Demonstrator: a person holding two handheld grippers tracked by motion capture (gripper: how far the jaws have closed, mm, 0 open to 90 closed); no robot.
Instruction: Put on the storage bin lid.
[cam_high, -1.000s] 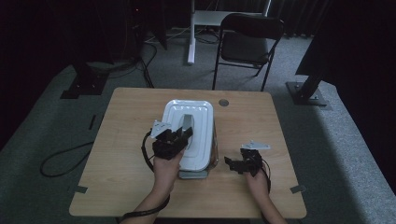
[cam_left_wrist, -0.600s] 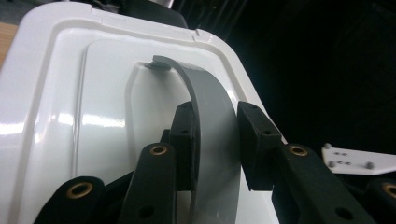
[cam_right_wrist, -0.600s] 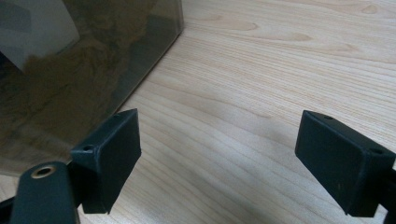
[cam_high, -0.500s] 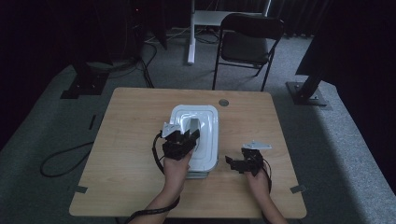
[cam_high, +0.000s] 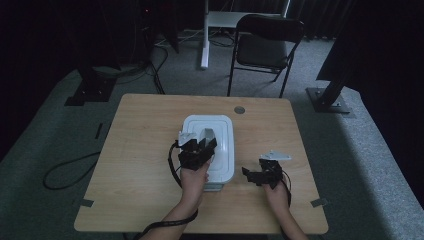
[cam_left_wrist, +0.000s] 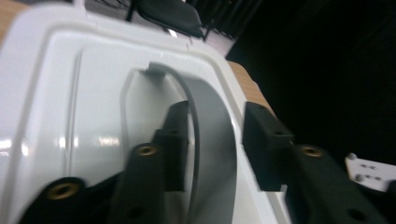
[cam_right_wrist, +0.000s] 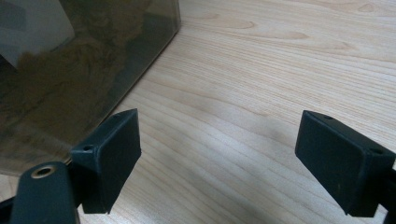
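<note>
The left gripper (cam_left_wrist: 210, 144) straddles the box's (cam_high: 220, 145) grey handle (cam_left_wrist: 212, 121), jaws spread; close squarely. The right gripper (cam_right_wrist: 219, 158) waits spread, right of it.

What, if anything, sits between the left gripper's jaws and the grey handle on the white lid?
Nothing visible does. In the left gripper view, the left gripper is open, one jaw on either side of the raised grey handle of the white lid. The right gripper is open over bare table beside the box.
</note>
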